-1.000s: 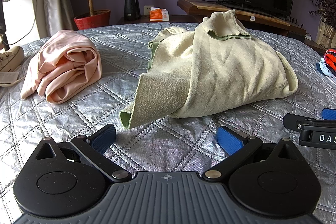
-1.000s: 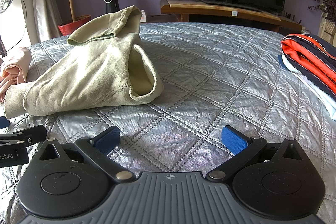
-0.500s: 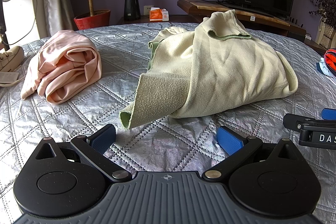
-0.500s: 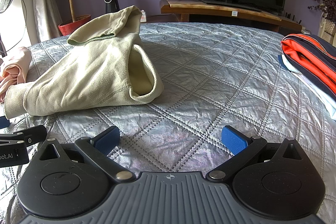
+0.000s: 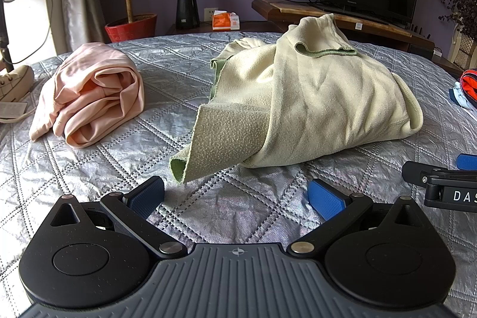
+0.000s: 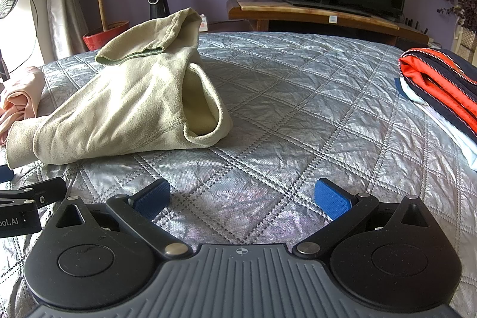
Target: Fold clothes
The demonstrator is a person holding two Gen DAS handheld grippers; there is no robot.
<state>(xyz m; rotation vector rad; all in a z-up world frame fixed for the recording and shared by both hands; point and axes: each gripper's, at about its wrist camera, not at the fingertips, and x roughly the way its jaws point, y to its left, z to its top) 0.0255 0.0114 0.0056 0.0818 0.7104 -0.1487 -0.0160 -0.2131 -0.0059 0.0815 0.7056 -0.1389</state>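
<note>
Both grippers, left gripper [image 5: 235,195] and right gripper [image 6: 241,198], jaws wide and empty, near a crumpled pale green fleece top [image 5: 313,103] on a silver quilted bedspread [image 6: 298,109].

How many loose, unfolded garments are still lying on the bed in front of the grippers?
2: the pale green fleece top heaped straight ahead, and the pink garment bunched to its left. The orange and navy stack at the right edge looks already folded; more may lie out of view.
</note>
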